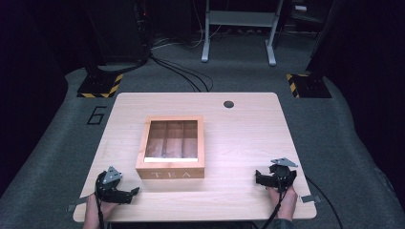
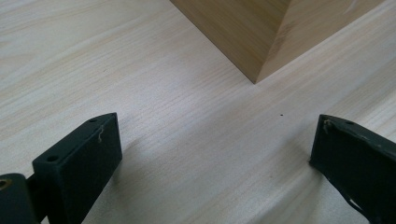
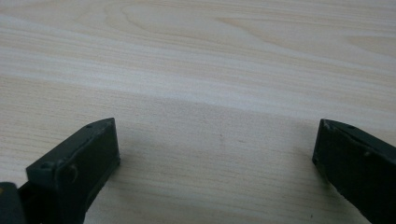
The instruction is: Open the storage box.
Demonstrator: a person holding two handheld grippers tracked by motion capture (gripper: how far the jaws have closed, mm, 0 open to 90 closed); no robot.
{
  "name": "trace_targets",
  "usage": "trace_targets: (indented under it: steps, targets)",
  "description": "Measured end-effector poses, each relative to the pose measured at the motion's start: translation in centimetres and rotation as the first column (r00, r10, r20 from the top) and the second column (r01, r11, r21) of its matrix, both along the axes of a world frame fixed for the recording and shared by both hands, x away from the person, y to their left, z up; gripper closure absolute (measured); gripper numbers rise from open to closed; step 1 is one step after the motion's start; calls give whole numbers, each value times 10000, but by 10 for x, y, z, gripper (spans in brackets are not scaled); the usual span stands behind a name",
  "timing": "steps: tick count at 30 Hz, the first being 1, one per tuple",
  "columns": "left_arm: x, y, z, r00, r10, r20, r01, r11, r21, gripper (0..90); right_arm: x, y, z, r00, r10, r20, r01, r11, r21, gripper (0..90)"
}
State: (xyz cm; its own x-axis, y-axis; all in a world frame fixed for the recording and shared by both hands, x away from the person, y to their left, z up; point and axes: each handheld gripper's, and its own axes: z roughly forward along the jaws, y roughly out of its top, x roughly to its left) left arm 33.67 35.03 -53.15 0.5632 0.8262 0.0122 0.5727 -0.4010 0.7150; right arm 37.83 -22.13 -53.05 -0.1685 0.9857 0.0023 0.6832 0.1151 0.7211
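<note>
Tea box (image 1: 171,148) sits mid-table (image 1: 239,143), between both grippers.

Right gripper (image 3: 215,154) sits low over the table (image 3: 224,56), jaws spread wide apart, nothing between them. Left jaw rises from the bottom left corner, black, blocky, with small screw holes on its top face. Right jaw comes in at the bottom right, black, edge a bit scuffed and pale. Table is light wood with grain running across; a swirl of grain shows far left of middle. A soft shadow darkens the wood near and between the jaws, brighter wood farther off. A few tiny marks on the wood between the jaws.
</note>
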Motion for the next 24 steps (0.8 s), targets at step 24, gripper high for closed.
trace_targets:
  steps: [24]
  targets:
    - [11,-5,15,9980,-346,531,412,9908,-1287,1,0,0,0,10000,-10,-5,10,10000,-2,0]
